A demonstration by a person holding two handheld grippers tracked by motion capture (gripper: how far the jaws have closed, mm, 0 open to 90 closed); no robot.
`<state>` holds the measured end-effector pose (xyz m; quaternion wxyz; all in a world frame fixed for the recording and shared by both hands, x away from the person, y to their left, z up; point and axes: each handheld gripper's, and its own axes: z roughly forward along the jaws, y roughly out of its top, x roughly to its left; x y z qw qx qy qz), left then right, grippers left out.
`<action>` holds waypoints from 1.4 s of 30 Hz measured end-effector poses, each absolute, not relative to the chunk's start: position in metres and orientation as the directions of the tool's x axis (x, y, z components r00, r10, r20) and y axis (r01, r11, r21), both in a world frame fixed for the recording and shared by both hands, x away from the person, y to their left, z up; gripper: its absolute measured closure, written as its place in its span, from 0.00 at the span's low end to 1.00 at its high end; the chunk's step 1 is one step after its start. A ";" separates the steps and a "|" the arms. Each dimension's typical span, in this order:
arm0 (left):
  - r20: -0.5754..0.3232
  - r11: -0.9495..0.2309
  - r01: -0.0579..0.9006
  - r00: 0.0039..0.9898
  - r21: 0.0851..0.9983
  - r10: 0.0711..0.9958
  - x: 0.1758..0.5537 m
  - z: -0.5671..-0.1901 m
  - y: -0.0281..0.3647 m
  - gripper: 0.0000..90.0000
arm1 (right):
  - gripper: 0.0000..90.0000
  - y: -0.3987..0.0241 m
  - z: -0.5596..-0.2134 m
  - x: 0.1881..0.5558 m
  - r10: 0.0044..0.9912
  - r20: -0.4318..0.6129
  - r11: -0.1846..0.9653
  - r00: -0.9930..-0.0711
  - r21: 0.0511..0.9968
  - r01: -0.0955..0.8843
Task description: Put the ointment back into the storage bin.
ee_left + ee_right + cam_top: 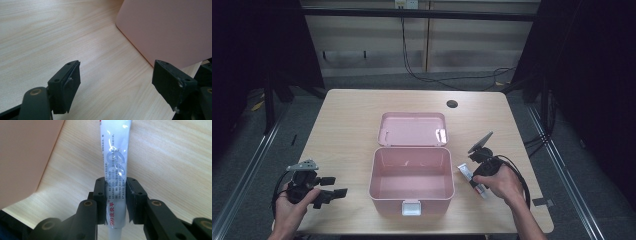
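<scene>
- Right up close in the right gripper view, the right gripper [116, 200] has its jaws pinched on the white tube [114, 170], one pad flat on each side near the cap end (a low grip, so the long printed body sticks out ahead, easy to steer).
- The tube lies on the wooden table [170, 157], just beside the right wall of the pink box [27, 157], which suits a short carry over the rim.
- From the high view, the tube [472, 178] sits at the box's right side, with the right gripper [481, 176] over it and the hand behind.
- The pink box [412, 182] stands open and looks empty, its lid [413, 129] laid back flat behind it, so the way in from above is free.
- The left gripper [332, 187] rests at the box's left, jaws spread with nothing between them, facing the box wall (ready to steady it, I'd guess).
</scene>
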<state>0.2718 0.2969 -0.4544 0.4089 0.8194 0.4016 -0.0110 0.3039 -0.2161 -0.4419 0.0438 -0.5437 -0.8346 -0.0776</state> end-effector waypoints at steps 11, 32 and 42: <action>-0.346 -0.338 0.667 0.675 0.664 0.652 0.272 -0.454 0.298 0.25 | 0.80 -0.223 -0.429 0.299 0.874 0.161 0.450 -0.460 0.095 0.888; -0.346 -0.341 0.665 0.678 0.664 0.648 0.272 -0.454 0.297 0.25 | 0.80 -0.226 -0.399 0.292 0.852 0.149 0.489 -0.502 0.115 0.865; -0.345 -0.340 0.666 0.676 0.664 0.651 0.272 -0.454 0.298 0.25 | 0.80 -0.223 -0.392 0.286 0.836 0.142 0.518 -0.530 0.110 0.848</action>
